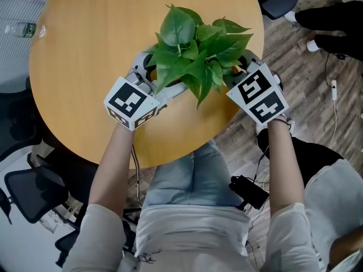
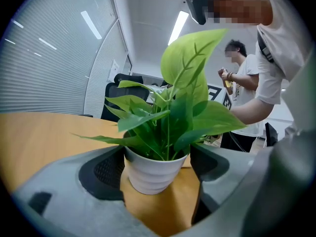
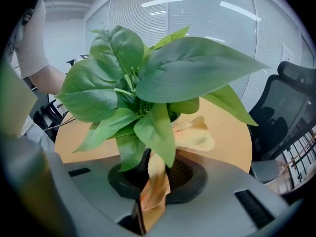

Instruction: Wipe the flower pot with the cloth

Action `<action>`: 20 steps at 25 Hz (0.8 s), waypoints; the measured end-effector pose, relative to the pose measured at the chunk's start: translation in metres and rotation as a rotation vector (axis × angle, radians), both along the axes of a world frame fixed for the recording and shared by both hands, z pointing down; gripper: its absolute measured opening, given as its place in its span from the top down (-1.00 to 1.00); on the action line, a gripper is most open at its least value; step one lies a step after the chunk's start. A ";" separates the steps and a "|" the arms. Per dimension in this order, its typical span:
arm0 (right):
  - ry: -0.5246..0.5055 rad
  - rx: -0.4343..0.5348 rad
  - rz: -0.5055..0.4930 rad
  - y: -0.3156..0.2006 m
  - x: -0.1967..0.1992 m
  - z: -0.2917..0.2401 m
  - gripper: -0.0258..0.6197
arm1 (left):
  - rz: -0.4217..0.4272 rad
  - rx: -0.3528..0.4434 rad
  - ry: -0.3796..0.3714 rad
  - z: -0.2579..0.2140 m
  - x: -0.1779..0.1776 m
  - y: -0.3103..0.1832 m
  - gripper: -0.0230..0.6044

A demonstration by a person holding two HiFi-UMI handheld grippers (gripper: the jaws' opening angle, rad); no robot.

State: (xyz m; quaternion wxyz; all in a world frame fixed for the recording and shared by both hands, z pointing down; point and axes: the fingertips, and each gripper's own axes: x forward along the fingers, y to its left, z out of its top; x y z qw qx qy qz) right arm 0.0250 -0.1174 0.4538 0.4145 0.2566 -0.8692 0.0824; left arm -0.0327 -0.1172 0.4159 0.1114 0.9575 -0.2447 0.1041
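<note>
From the head view, the plant (image 1: 195, 44) stands near my edge of the round desk (image 1: 91, 55), with my left gripper (image 1: 152, 79) and right gripper (image 1: 243, 67) flanking it. In the left gripper view, the white ribbed flower pot (image 2: 154, 172) stands upright between my fingers (image 2: 101, 172), which seem closed against its rim. In the right gripper view, my fingers pinch the orange cloth (image 3: 153, 194). The flower pot lies straight ahead, hidden behind the plant, so the wiping falls to my right.

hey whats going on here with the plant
A person at a round wooden table is working two handheld grippers around a potted plant. The left gripper has its jaws closed on the white flower pot, which stands on the table. The right gripper has its jaws shut on an orange cloth, held close to the pot under the leaves.
</note>
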 end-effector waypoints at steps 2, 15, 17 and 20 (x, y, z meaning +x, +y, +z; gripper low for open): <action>0.002 -0.002 -0.005 0.002 -0.001 0.001 0.75 | -0.009 -0.002 0.001 0.000 -0.001 0.000 -0.43; -0.007 -0.012 -0.011 0.014 -0.002 0.003 0.75 | -0.074 -0.009 -0.005 0.001 0.001 0.001 -0.43; -0.009 -0.013 -0.011 0.016 -0.002 0.003 0.75 | -0.083 -0.010 -0.007 0.001 0.001 0.001 -0.43; -0.011 -0.013 -0.014 0.019 -0.003 0.002 0.75 | -0.096 -0.011 -0.008 0.000 0.001 0.002 -0.43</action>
